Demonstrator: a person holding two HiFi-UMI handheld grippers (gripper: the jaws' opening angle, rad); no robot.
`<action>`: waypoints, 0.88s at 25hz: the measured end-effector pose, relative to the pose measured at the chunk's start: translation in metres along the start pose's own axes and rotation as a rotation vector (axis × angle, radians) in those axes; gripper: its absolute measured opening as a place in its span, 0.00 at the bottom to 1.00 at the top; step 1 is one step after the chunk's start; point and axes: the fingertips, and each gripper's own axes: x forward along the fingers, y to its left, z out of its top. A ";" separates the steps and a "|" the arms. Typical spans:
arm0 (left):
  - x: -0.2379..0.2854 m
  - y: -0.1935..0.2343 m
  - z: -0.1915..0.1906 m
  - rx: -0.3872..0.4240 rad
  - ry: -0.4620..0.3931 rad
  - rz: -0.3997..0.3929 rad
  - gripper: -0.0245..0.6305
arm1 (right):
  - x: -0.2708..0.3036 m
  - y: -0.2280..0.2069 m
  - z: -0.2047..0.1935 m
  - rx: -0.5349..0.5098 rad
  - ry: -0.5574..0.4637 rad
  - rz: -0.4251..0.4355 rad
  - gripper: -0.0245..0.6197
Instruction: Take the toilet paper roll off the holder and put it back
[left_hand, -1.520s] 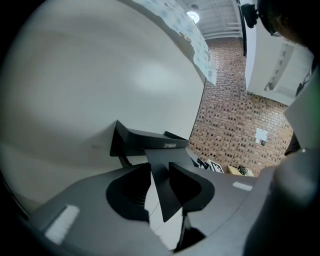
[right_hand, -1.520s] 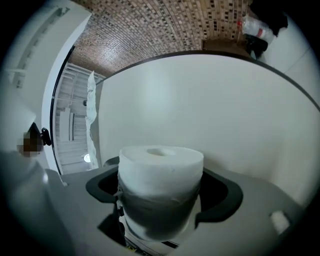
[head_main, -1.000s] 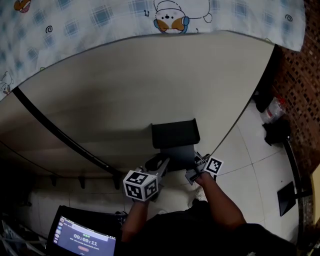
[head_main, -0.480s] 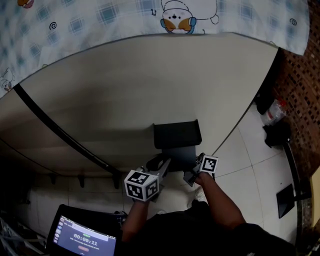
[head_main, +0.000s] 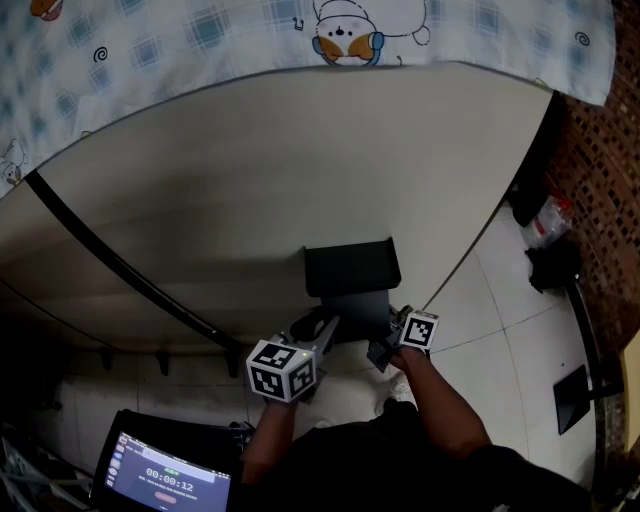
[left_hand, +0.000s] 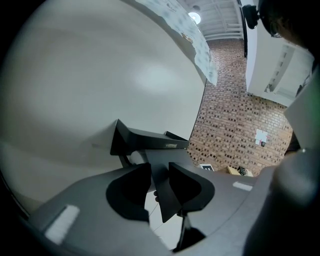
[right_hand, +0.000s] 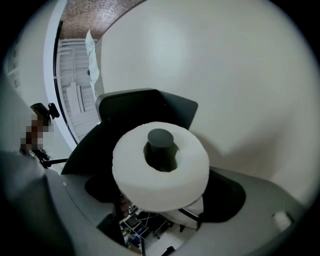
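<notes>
Right hand-held gripper scooted a bit toward the holder and twisted, jaws clamped on the toilet paper roll sitting on the peg. Left hand-held gripper pinches the holder's flap; roll's basically seated.

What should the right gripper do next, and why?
Probably close the right gripper firmly on the toilet paper roll, ready to draw it off: the roll sits on the spindle between its jaws, and the left gripper clamps the cover flap.
</notes>
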 end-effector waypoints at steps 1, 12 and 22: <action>0.000 0.000 0.000 0.000 0.000 0.000 0.24 | -0.004 -0.004 0.002 -0.015 -0.003 -0.010 0.74; 0.001 0.003 -0.002 0.001 0.010 0.010 0.22 | -0.047 -0.006 0.046 -0.068 -0.097 -0.028 0.75; 0.007 0.011 -0.006 0.017 0.001 0.009 0.19 | -0.113 -0.009 0.101 -0.045 -0.458 -0.115 0.46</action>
